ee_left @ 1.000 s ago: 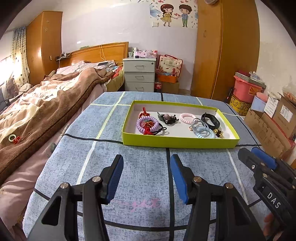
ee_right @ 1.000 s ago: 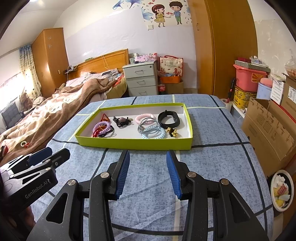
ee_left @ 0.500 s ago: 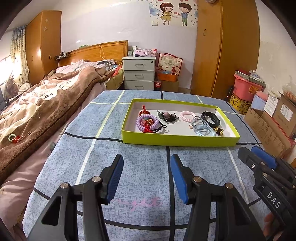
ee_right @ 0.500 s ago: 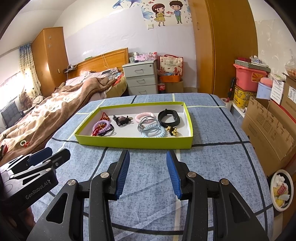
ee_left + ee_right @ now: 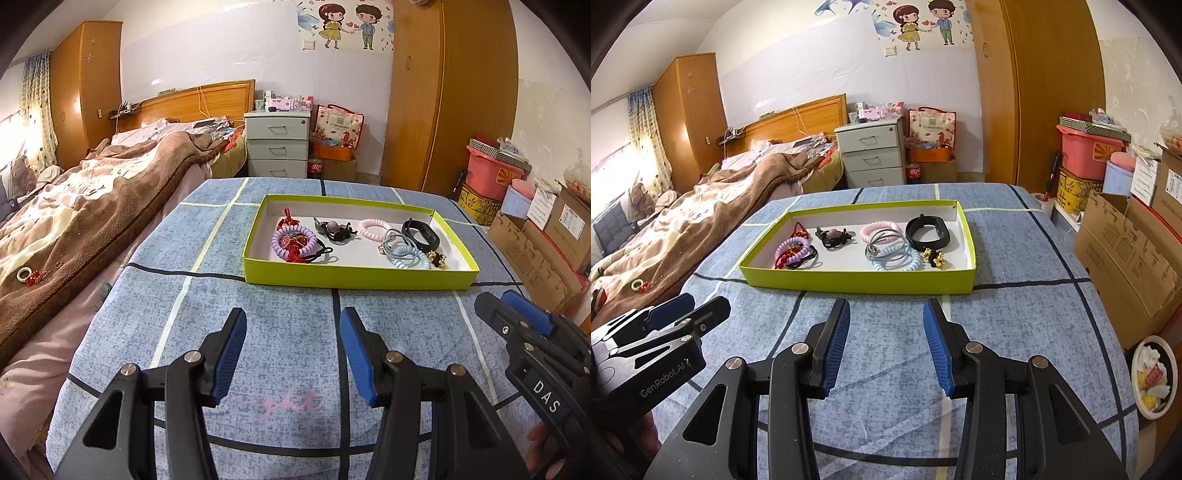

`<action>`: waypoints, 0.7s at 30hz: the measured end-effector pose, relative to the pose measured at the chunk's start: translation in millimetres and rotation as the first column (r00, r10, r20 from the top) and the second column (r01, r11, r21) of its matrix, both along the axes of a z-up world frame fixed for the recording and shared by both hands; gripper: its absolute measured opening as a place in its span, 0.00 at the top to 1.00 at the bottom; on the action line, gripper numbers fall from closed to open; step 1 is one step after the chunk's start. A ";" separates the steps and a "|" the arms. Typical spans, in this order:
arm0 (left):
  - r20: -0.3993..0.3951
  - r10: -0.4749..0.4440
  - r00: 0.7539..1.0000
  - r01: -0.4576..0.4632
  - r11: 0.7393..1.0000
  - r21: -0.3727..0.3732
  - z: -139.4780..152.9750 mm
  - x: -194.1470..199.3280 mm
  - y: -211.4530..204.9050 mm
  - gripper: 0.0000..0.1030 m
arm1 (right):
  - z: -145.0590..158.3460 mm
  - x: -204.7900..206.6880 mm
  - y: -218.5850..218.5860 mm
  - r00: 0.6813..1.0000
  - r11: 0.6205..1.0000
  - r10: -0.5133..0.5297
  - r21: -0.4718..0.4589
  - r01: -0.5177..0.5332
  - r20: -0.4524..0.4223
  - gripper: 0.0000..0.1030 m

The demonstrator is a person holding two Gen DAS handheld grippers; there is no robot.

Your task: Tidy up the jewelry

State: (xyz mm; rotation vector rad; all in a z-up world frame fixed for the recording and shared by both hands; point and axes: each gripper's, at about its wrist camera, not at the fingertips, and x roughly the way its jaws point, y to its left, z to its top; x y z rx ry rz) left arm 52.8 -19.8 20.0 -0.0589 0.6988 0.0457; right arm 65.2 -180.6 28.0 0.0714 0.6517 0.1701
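Bedroom table with a blue checked cloth and a green tray of hair ties and bracelets.
Everything small lies together inside the tray, likely so nothing rolls away before sorting. Left gripper and right gripper hang near the tray's front wall, both wide open, holding nothing, touching nothing. A purple coil tie lies at the tray's left.
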 end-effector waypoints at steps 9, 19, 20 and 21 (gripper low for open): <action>0.000 0.001 1.000 -0.001 1.000 0.003 0.3 -2.1 -0.2 0.47 | 0.0 -0.3 -1.7 1.000 1.000 -0.003 0.001 0.003 0.001 0.59; -0.002 -0.001 1.000 0.001 1.000 0.005 1.4 -2.7 -1.7 0.47 | 0.2 0.0 -3.8 1.000 1.000 -0.005 0.004 0.005 -0.002 0.59; -0.003 -0.002 1.000 0.002 1.000 0.004 1.2 -2.6 -1.7 0.47 | 0.2 0.0 -3.8 1.000 1.000 -0.006 0.003 0.006 0.000 0.59; -0.004 0.000 1.000 0.000 1.000 0.004 1.0 -2.8 -1.6 0.47 | 0.2 0.3 -3.9 1.000 1.000 -0.006 0.003 0.006 -0.002 0.59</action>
